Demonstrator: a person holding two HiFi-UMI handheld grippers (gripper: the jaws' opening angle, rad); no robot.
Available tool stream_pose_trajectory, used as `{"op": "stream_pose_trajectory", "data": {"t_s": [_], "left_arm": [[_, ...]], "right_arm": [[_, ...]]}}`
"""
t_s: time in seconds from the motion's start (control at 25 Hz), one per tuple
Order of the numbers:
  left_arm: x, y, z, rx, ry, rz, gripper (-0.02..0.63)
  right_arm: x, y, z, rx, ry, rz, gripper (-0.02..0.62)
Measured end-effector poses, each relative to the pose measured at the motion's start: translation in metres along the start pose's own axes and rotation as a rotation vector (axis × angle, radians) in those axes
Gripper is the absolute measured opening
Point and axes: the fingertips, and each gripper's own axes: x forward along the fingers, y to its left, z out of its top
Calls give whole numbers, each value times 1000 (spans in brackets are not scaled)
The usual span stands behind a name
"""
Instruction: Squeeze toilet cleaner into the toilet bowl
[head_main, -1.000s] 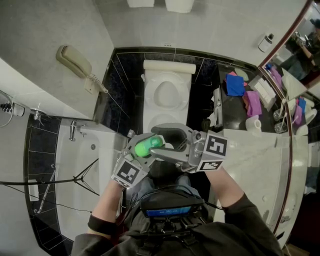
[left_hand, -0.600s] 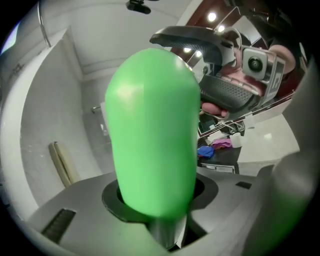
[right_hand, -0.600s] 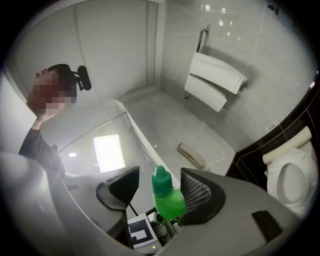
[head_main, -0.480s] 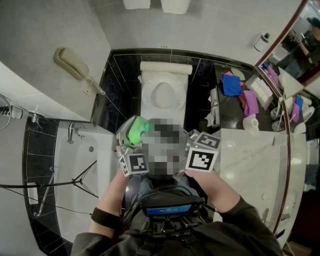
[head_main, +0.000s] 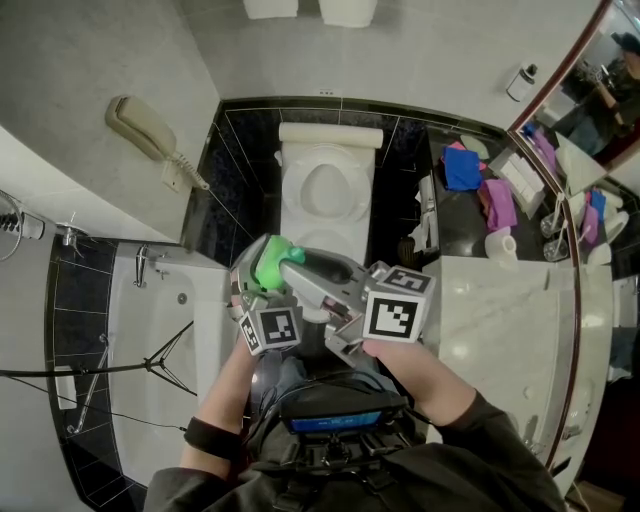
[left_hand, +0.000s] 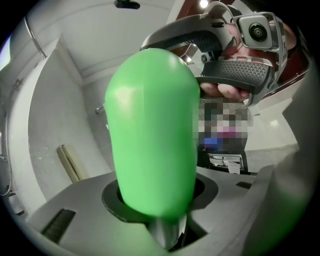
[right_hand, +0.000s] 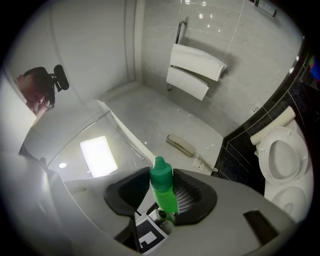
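A green toilet cleaner bottle (head_main: 268, 264) stands between the jaws of my left gripper (head_main: 262, 285), which is shut on its body. It fills the left gripper view (left_hand: 152, 135). My right gripper (head_main: 297, 264) reaches in from the right at the bottle's top. Its jaws have just been closing, with the darker green cap (right_hand: 159, 171) between them. The cap lies against the ribbed right pad (right_hand: 192, 197), and a gap shows at the left pad. The white toilet (head_main: 326, 190) lies beyond, lid up and bowl open, also at the right gripper view's right edge (right_hand: 280, 160).
A wall phone (head_main: 148, 130) hangs at the left and a bathtub (head_main: 150, 330) lies below it. A marble counter (head_main: 500, 320) at the right carries blue and purple cloths (head_main: 466, 168) and a paper roll (head_main: 507, 246). White towels (right_hand: 195, 70) hang on a rail.
The bottle has swung from lying sideways to pointing away, and moved left with the left gripper. The right gripper has followed, rolled, and narrowed its wide jaws around the cap.
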Motion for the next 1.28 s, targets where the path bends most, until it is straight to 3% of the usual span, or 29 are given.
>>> {"op": "stream_pose_trajectory", "data": {"t_s": [0.16,0.28,0.48,0.96,1.04,1.16,1.28], "left_arm": [[-1,-4,0,-4,5,-25,190],[-3,-12,3,-26,2,-86,190],[-14,-40,-2,-92,-5,-304,190],[-61,-89,31,-250,-84,-853,190],[-69,-93,39,-297,-83,-907,190],[-80,-101,43,-300,-95,-976,190],[-87,-105,48,-324,-77,-998,190]], "right_arm": [[-3,-1,0,-45,-3,-6,148],[-5,1,1,-85,-4,19,149],[-8,10,2,-205,3,97,147],[-20,36,-4,-458,56,372,147],[-25,47,-6,-471,65,440,147],[-33,55,-9,-508,73,527,147],[-38,60,-13,-513,89,569,147]]}}
